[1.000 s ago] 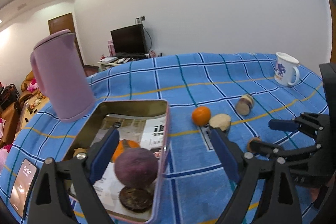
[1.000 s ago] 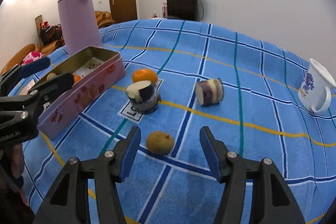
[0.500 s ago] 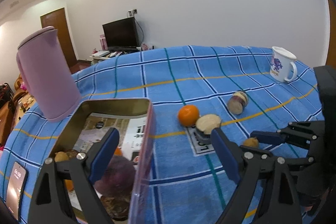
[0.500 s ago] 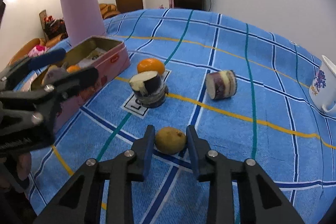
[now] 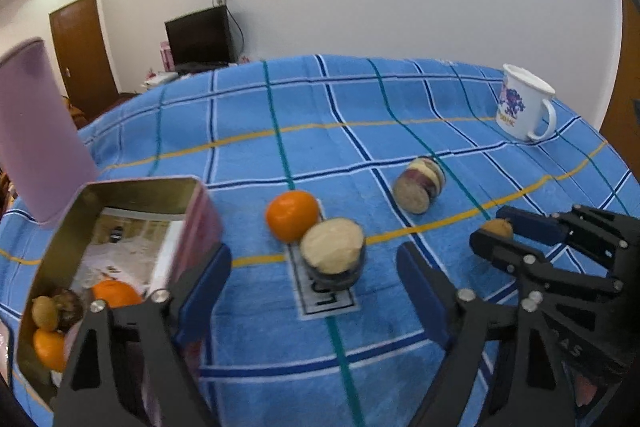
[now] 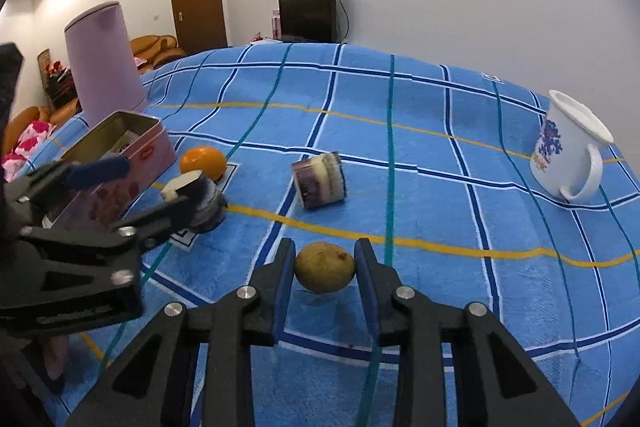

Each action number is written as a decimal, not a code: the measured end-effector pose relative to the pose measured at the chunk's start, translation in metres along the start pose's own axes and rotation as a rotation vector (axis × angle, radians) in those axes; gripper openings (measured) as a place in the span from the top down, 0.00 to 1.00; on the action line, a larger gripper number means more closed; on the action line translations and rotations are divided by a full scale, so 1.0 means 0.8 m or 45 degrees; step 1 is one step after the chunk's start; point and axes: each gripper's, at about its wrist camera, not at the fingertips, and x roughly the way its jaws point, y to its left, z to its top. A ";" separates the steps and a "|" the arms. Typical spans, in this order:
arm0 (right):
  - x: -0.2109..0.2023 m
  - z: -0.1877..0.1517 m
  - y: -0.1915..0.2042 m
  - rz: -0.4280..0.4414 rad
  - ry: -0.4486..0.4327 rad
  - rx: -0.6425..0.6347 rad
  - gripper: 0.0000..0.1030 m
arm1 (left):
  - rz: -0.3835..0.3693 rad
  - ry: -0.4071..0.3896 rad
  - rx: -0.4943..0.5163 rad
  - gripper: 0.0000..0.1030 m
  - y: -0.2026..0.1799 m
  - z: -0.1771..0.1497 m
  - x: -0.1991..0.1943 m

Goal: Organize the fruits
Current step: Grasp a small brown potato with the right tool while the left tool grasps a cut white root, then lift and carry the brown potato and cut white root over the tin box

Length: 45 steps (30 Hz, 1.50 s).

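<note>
My right gripper is shut on a small brown-yellow fruit and holds it just above the blue checked cloth; it shows in the left wrist view too. My left gripper is open and empty, near the pink tin, pointing at a cut purple fruit half. An orange lies beside that half. A second cut purple piece lies on its side further right. The tin holds several fruits, among them an orange.
A tall lilac jug stands behind the tin. A white printed mug stands at the far right. The cut half sits on a printed label patch. A TV and a door are beyond the table.
My right gripper has lifted the small fruit a little off the cloth. My left gripper has swung right, away from over the tin, toward the cut half and the orange.
</note>
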 end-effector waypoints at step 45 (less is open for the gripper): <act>-0.037 -0.007 -0.001 0.059 -0.215 0.011 0.69 | -0.048 -0.143 0.040 0.60 -0.020 -0.012 -0.031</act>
